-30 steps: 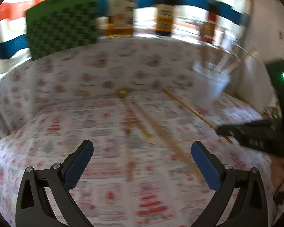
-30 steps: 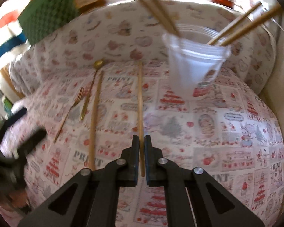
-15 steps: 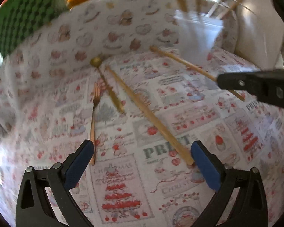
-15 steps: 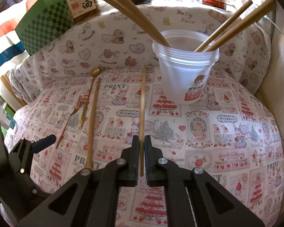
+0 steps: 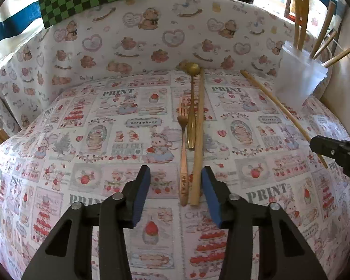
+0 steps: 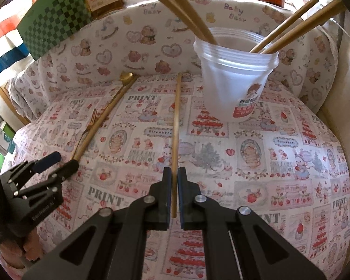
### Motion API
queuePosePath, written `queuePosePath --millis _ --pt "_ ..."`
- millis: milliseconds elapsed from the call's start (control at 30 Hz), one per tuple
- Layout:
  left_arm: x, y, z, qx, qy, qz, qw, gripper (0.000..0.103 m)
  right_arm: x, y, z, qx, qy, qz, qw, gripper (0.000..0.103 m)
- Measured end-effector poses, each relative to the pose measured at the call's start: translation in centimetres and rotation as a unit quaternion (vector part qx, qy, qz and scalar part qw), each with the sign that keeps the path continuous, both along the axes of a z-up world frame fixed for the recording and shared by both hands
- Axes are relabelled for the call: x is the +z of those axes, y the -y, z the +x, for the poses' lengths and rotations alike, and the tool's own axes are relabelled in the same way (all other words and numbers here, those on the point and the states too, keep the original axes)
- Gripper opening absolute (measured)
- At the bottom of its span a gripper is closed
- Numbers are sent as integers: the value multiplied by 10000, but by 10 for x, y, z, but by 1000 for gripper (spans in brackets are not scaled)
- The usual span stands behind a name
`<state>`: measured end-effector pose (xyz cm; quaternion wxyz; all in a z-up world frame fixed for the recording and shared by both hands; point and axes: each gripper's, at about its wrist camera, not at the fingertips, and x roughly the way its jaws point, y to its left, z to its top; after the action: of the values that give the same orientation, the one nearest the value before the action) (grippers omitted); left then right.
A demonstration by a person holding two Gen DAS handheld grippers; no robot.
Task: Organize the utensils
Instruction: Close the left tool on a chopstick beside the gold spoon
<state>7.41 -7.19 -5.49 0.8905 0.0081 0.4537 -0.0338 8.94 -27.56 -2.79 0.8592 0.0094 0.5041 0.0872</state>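
Left claw (image 5: 175,187), closing, straddles a fork (image 5: 183,163) and chopstick (image 5: 197,154) at lower centre, unpinched; right claw (image 6: 172,194) clamps another chopstick (image 6: 175,126).

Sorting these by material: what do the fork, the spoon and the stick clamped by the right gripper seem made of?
Fork: likely metal, rose-gold sheen. Spoon: likely metal, glossy gold with highlights. Stick in the right gripper: probably bamboo or wood, matte tan, no shine.
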Motion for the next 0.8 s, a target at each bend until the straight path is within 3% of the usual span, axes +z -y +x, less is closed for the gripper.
queuePosePath --millis 67,233,333,433,600,733,800 --pt "0 -2 -1 9 7 36 10000 33 0 1 0 2 17 -2 10000 5" --pt "1 -1 -2 89 -47 27 9999 32 1 0 -1 4 25 -24 10000 5" --pt "2 -6 0 130 -82 -48 9999 18 1 0 -1 14 31 -43 10000 5" --pt "5 -13 -1 171 -68 -234 9996 12 1 0 -2 24 28 -14 10000 5" --pt "11 -18 -4 129 2 -497 9987 10 1 -1 -2 31 32 4 10000 5" --pt "19 -15 -9 75 220 -490 9985 9 2 -1 -3 7 27 11 10000 5" --pt "26 -12 -14 138 430 -311 9985 9 3 -1 -3 -10 58 35 10000 5"
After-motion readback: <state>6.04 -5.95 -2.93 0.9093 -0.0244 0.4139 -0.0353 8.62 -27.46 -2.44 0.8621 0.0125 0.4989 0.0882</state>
